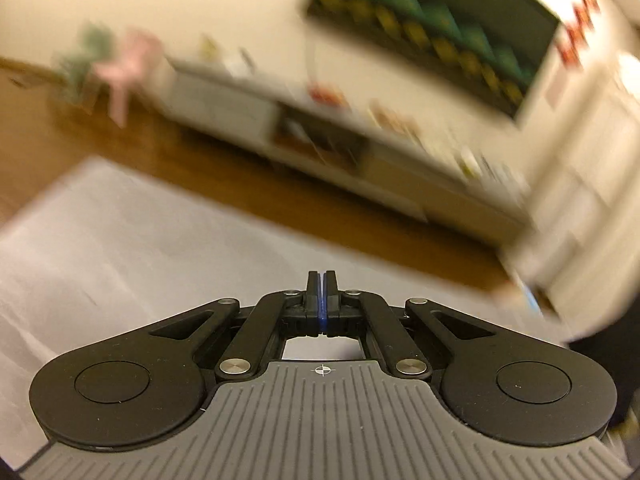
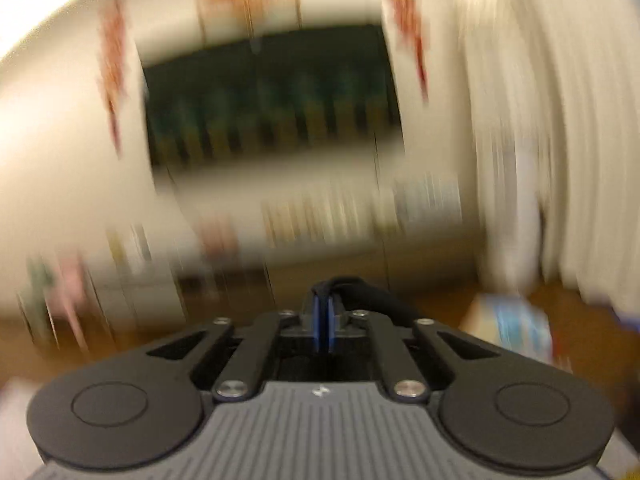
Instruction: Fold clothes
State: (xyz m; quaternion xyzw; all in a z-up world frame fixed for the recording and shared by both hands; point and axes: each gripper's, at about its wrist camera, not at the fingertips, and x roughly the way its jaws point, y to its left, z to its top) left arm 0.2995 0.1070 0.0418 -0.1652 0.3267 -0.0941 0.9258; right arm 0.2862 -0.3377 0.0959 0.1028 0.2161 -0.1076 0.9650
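A dark garment [image 2: 360, 292] is pinched between the fingertips of the right gripper [image 2: 323, 308]; a fold of it humps over the tips and a strip trails off to the right behind the linkage. How much of it hangs below cannot be seen. The right jaws are closed on the cloth, with blue pads [image 2: 317, 320] showing on either side of a narrow slit. This view is heavily blurred. The left gripper [image 1: 321, 280] holds nothing; its jaws are pressed together, with only a thin blue line between them. It sits above a pale sheet [image 1: 120, 248] with no cloth near its tips. Beyond the sheet are a wooden floor [image 1: 224, 184], a low white cabinet [image 1: 224, 104] along the wall, a pink chair [image 1: 120, 76], and a dark screen [image 1: 432, 20] higher up.
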